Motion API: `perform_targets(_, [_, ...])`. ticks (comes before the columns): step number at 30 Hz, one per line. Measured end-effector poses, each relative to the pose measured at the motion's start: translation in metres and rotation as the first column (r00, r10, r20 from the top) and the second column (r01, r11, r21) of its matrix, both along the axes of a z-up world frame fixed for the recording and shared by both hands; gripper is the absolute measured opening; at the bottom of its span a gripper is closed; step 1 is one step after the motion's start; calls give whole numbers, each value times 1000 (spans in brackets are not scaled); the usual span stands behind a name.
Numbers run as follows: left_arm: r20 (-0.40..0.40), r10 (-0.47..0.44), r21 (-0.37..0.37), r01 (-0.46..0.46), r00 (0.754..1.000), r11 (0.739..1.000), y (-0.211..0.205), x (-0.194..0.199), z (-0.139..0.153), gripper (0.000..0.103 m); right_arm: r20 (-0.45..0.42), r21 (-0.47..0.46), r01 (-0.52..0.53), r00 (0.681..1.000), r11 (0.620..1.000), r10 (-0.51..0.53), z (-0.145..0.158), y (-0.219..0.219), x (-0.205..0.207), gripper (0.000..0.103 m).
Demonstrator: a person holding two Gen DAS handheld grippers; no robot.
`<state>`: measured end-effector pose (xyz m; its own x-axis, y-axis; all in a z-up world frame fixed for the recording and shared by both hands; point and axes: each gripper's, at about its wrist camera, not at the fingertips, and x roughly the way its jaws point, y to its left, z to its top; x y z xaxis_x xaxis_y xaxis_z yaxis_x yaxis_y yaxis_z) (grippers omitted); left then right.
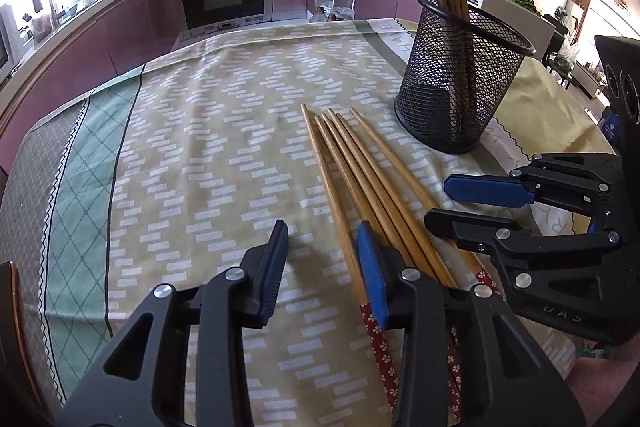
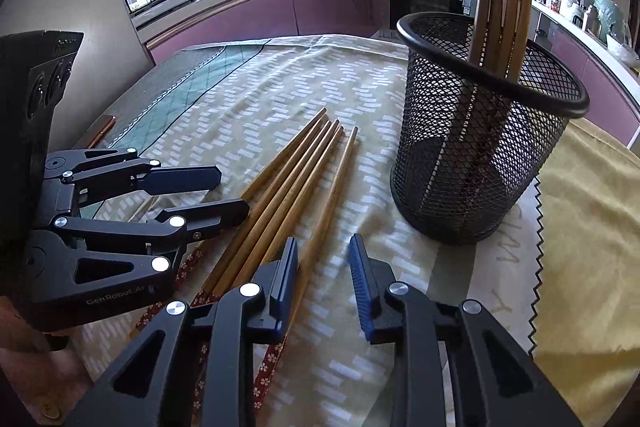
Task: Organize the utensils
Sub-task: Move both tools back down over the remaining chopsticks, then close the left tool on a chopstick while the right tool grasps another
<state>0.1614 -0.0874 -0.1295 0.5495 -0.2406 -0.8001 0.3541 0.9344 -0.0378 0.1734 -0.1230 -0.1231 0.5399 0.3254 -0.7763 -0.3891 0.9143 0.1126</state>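
A few chopsticks already stand upright in the black mesh holder (image 2: 480, 131) at the far right of the patterned tablecloth (image 1: 200, 147), so part of the sorting looks done. Five more chopsticks (image 1: 360, 179) lie loose on the cloth just left of the holder, tips pointing away, decorated red ends nearest. The left gripper (image 1: 322, 267) hovers over their near ends with jaws parted and nothing clasped; its right finger sits on top of the bundle. The right gripper (image 2: 323, 275) is also unclenched and empty, its left finger beside the rightmost stick. I judge five sticks remain to go in.
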Motion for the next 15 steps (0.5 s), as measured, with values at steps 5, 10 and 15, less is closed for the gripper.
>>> perform_targets(5, [3,-1,15,1,1000,1000,-6,8,0,29,-5,5,13,1000,1000,-13,-1,3,10,18])
perform_targets(10, [-2,17,3,-17,1000,1000,-11,12,1,15,-20,43,36,999,998,-35,-2,-4,11,10])
perform_targets(15, [-5,42,-20,-42,999,999,-11,10,1,9,-36,80,54,998,995,-52,-2,-14,11,6])
